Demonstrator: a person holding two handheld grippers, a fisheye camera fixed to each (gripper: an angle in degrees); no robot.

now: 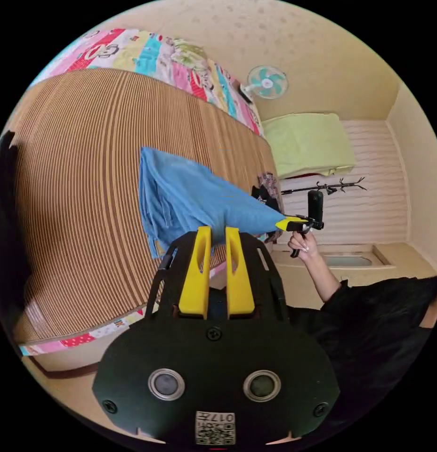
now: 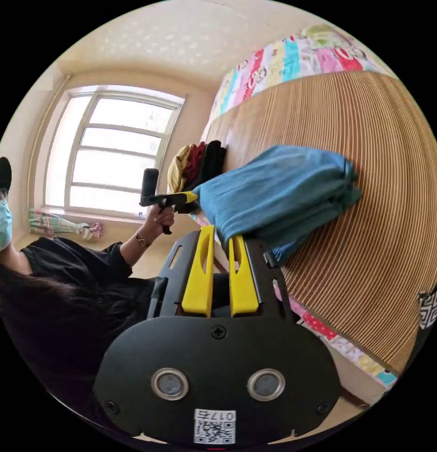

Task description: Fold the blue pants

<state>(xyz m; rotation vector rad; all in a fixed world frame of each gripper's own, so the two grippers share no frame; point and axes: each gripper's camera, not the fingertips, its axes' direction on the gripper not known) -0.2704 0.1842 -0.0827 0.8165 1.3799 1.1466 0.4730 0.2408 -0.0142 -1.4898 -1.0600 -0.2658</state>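
The blue pants [image 1: 190, 197] are folded into a thick bundle and held up over the striped bamboo mat [image 1: 86, 188], stretched between both grippers. In the left gripper view my left gripper [image 1: 214, 231] is shut on the near edge of the cloth. Farther right, a hand holds the right gripper [image 1: 288, 224], which pinches the bundle's pointed corner. The right gripper view has the pants [image 2: 284, 188] sagging toward the mat [image 2: 369, 226]. There my right gripper [image 2: 221, 234] is shut on their lower edge, and the left gripper [image 2: 186, 197] grips the far corner.
A patchwork quilt [image 1: 148, 52] borders the mat. Bunched clothes [image 2: 199, 162] lie at the bed's end by a bright window [image 2: 119, 150]. A wall fan [image 1: 267, 82], a pale green cloth [image 1: 312, 143] and a person in a black top [image 2: 77, 292] are close by.
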